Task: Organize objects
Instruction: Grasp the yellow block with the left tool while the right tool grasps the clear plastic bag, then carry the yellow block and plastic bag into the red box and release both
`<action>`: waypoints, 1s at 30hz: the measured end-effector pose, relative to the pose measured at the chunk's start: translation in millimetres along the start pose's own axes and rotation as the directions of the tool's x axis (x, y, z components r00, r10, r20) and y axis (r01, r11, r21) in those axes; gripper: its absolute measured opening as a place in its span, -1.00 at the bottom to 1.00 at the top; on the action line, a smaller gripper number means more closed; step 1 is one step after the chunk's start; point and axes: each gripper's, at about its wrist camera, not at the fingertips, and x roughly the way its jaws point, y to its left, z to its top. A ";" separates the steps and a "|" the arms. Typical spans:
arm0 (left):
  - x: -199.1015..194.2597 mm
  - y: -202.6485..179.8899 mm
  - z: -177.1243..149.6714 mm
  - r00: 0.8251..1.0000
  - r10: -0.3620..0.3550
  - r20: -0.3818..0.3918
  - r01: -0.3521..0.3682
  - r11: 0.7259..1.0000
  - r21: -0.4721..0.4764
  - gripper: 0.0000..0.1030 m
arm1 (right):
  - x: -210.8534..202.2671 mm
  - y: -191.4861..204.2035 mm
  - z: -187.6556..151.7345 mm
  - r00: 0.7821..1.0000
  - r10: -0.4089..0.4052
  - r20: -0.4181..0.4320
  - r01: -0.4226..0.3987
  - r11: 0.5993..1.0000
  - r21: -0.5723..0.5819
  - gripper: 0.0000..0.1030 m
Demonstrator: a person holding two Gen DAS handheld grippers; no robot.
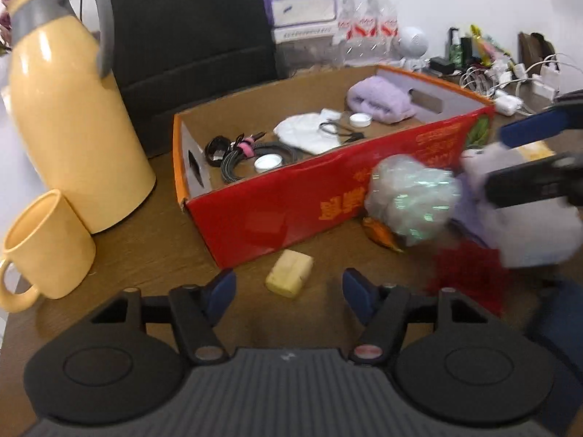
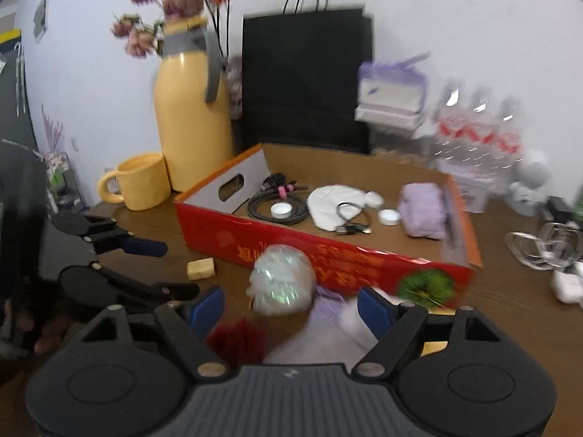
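Left wrist view: our left tongs [image 1: 288, 284] gape, released, over the yellow block [image 1: 289, 278] at 6 o'clock of the red box [image 1: 328, 196]; right tongs [image 2: 289, 309] released too.

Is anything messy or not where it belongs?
Yes. A yellow block, a shiny ball and some soft cloths lie on the table in front of the red box, not inside it with the cables and towel.

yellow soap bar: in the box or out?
Out. The soap bar lies on the table in front of the box's red wall, not touching it.
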 end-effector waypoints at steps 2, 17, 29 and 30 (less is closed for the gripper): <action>9.4 4.1 1.4 1.000 -0.005 -0.023 0.005 1.000 -0.009 0.03 | 29.9 1.3 3.9 1.000 0.005 -0.023 -0.004 1.000 0.018 0.40; -67.6 -8.8 -23.1 0.999 -0.013 0.049 0.023 0.978 -0.209 -0.55 | -26.6 3.4 -5.5 0.992 0.050 0.120 -0.054 0.998 0.036 -0.42; -223.6 -72.3 -99.9 0.992 0.071 0.108 -0.024 0.923 -0.384 -0.55 | -190.9 17.0 -128.1 0.982 -0.008 0.190 0.008 1.000 -0.004 -0.40; -232.0 -77.4 -102.3 0.991 0.075 0.110 -0.030 0.931 -0.365 -0.55 | -196.8 18.3 -140.3 0.987 -0.013 0.163 0.014 1.000 -0.004 -0.40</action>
